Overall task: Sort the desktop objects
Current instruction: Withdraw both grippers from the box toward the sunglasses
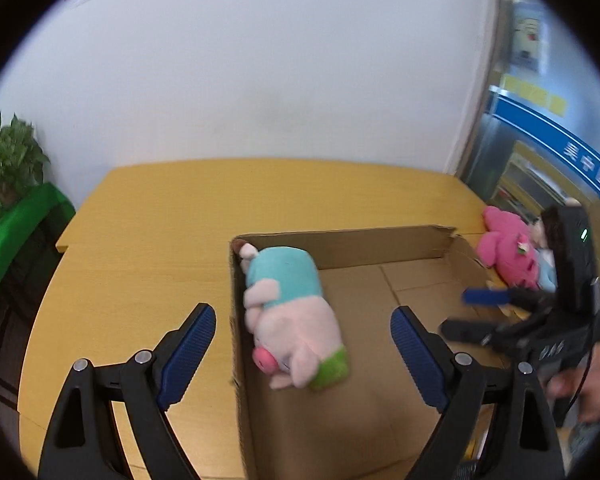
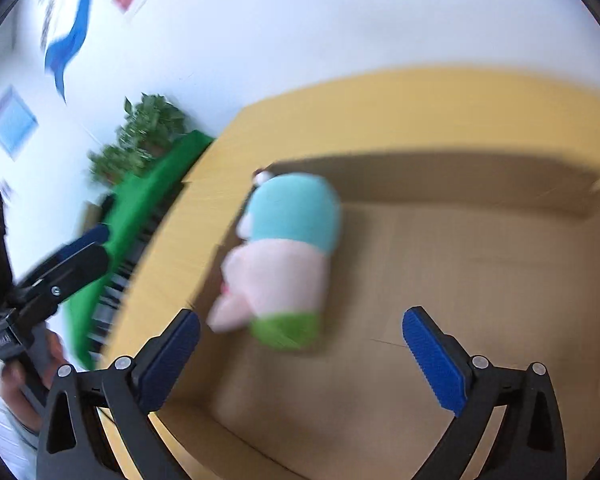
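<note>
A plush pig [image 1: 292, 312] in a turquoise top with green feet lies loose inside an open cardboard box [image 1: 340, 240], against its left wall. My left gripper [image 1: 304, 344] hangs open above the box's near left corner, its blue pads [image 1: 188, 344] wide apart and touching nothing. The right wrist view shows the same pig [image 2: 284, 256] on the box floor [image 2: 460, 280], beyond my right gripper [image 2: 300, 356], which is open and empty. That right gripper [image 1: 456, 312] also appears in the left wrist view, over the box's right side.
A pink plush toy [image 1: 508, 248] and another small toy lie on the yellow table [image 1: 160, 220] right of the box. A green stand [image 1: 16, 232] with a potted plant [image 1: 8, 164] flanks the table's left. A white wall lies behind. A hand [image 1: 592, 384] holds the right gripper.
</note>
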Demonstrator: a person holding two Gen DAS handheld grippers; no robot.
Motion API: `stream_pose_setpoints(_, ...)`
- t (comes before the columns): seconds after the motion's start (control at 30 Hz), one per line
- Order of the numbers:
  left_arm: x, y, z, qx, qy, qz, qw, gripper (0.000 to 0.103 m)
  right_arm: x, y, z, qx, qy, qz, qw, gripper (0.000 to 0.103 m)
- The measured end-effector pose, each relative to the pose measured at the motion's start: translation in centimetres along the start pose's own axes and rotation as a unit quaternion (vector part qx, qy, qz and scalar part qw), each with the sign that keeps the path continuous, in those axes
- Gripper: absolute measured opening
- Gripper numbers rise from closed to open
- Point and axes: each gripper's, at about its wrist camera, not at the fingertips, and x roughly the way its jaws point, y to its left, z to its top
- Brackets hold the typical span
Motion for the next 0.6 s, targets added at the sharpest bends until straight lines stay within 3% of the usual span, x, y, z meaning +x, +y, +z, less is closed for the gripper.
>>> stream_pose_setpoints(0.03, -0.2, -0.9, -0.4, 0.010, -0.007, -0.002, 0.9999, 0.090, -3.0, 2.5, -1.8, -0.015, -0.011, -0.021, 1.000, 0.103)
stream_pose_setpoints(0.2, -0.6, -3.7, -4.4, 0.046, -0.025, 0.051, 0.9973, 0.090, -11.6, -2.0, -12.7, -0.042, -0.026, -0.087, 0.995, 0.103)
stream_pose_setpoints(0.3, -0.4, -4.2, -6.3, 0.030, -0.020, 0.046, 0.9983, 0.090, -12.9, -7.6, -17.4, -0.009, 0.006, -0.085, 0.996, 0.103)
stream_pose_setpoints(0.4, 1.3, -3.3, -7.9, -0.003, 0.001, 0.021, 0.9998, 0.090, -11.6, -11.3, -21.2, 0.026, 0.019, -0.081, 0.996, 0.103)
stream_pose_setpoints(0.5, 3.1, -2.2, -9.3, -0.029, 0.037, -0.025, 0.9986, 0.090, -10.8, -12.8, -22.9, 0.031, 0.020, -0.100, 0.994, 0.102)
stream_pose_setpoints(0.6, 3.7, -1.7, -10.6, -0.042, 0.054, -0.020, 0.9975, 0.090, -11.2, -12.9, -23.4, 0.018, 0.009, -0.104, 0.994, 0.102)
